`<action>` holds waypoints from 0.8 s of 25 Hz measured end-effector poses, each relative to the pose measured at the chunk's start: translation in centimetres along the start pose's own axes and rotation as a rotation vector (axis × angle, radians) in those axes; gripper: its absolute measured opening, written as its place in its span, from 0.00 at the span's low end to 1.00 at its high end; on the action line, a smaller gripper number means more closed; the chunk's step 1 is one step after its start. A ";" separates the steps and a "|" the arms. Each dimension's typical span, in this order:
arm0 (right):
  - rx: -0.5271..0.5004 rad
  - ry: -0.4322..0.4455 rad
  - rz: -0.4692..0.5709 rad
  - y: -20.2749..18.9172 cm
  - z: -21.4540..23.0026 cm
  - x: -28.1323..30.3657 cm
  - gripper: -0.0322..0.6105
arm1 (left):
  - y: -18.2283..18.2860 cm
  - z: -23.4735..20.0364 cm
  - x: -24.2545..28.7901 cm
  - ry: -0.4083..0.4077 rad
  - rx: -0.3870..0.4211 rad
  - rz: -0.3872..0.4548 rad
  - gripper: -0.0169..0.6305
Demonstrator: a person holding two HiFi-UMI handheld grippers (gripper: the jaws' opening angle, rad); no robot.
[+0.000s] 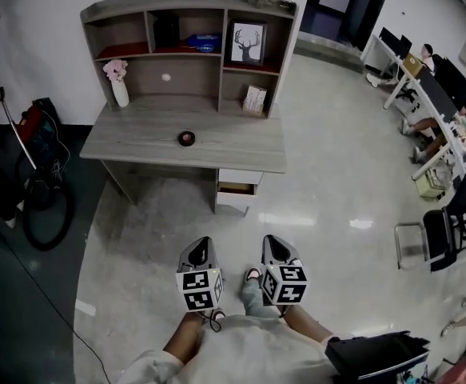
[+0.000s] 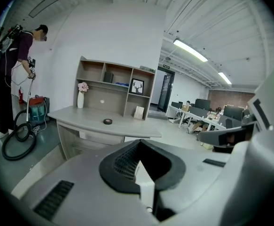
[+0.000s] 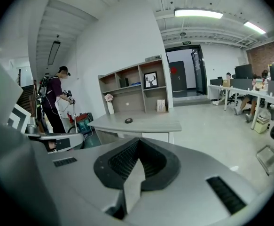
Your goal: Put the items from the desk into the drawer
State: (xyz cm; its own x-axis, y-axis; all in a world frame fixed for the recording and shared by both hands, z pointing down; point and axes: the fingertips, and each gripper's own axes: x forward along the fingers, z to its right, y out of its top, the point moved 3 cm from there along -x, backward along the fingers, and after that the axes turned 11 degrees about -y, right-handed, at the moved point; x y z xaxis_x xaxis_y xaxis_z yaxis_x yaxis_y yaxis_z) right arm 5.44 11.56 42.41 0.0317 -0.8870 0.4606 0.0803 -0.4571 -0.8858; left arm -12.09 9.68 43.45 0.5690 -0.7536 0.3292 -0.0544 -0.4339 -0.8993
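Note:
A small black tape roll [image 1: 186, 138] lies in the middle of the grey desk [image 1: 137, 146], which stands some way ahead of me. The roll also shows in the left gripper view [image 2: 108, 121] and the right gripper view [image 3: 128, 120]. Under the desk's right end, a drawer [image 1: 236, 188] stands slightly pulled out. My left gripper [image 1: 203, 244] and right gripper [image 1: 271, 242] hang side by side over the floor, well short of the desk. Both have their jaws shut with nothing between them, as the left gripper [image 2: 139, 143] and right gripper [image 3: 137, 142] show in their own views.
The desk's hutch holds a white vase with pink flowers [image 1: 118, 82], a framed deer picture [image 1: 246, 43], a small card [image 1: 254, 99] and a blue item [image 1: 203, 42]. A person [image 2: 19, 65] with a vacuum hose [image 1: 47, 210] stands left. Office desks and a chair [image 1: 448, 222] stand right.

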 end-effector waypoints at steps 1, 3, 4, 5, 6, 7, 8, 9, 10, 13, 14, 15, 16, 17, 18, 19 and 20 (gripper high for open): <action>0.005 0.004 0.000 0.5 0.3 0.8 0.05 | 0.5 -0.2 0.9 0.007 0.005 0.000 0.02; 0.012 0.014 -0.002 1.4 1.1 2.5 0.05 | 1.4 -0.3 2.8 0.015 0.011 -0.003 0.02; 0.012 0.020 -0.003 1.9 1.6 3.4 0.05 | 1.8 -0.3 3.9 0.018 0.011 -0.005 0.02; 0.009 0.026 -0.006 2.4 2.0 4.3 0.05 | 2.2 -0.2 4.9 0.020 0.010 -0.006 0.02; 0.005 0.033 -0.010 2.9 2.4 5.2 0.05 | 2.6 -0.1 5.9 0.021 0.007 -0.007 0.02; 0.000 0.040 -0.013 3.4 2.8 6.1 0.05 | 3.1 -0.1 6.8 0.024 0.005 -0.007 0.02; -0.003 0.047 -0.015 4.0 3.1 7.0 0.05 | 3.5 0.0 7.7 0.027 0.002 -0.007 0.02; -0.007 0.053 -0.016 4.5 3.5 7.8 0.05 | 3.9 0.0 8.6 0.031 0.000 -0.007 0.02; -0.010 0.059 -0.016 5.1 3.8 8.6 0.05 | 4.3 0.0 9.4 0.037 -0.002 -0.006 0.02; -0.018 0.079 -0.020 6.4 4.7 10.8 0.05 | 5.1 -0.4 11.6 0.059 -0.009 -0.006 0.02; -0.021 0.086 -0.024 6.7 5.0 11.5 0.05 | 5.3 -0.5 12.3 0.066 -0.011 -0.007 0.02; -0.023 0.092 -0.030 6.9 5.3 12.2 0.05 | 5.5 -0.6 12.9 0.074 -0.013 -0.009 0.02; -0.025 0.098 -0.037 7.0 5.5 12.8 0.05 | 5.7 -0.7 13.4 0.081 -0.014 -0.010 0.02; -0.027 0.105 -0.043 7.2 5.8 13.5 0.05 | 5.8 -0.8 13.9 0.089 -0.014 -0.012 0.02; -0.029 0.113 -0.047 7.4 5.9 14.1 0.05 | 6.0 -0.9 14.4 0.095 -0.014 -0.013 0.02; -0.031 0.122 -0.050 7.7 6.0 14.8 0.05 | 6.2 -1.0 14.9 0.099 -0.014 -0.015 0.02; -0.033 0.131 -0.052 8.1 6.1 15.4 0.05 | 6.5 -1.1 15.3 0.102 -0.014 -0.017 0.02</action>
State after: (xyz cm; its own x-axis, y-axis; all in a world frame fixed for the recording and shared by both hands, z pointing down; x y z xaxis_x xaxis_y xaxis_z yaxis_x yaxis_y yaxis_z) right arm 12.62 -5.41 42.71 -0.1026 -0.8620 0.4963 0.0455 -0.5025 -0.8634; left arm -4.60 -5.21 42.99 0.4830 -0.7925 0.3724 -0.0580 -0.4533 -0.8895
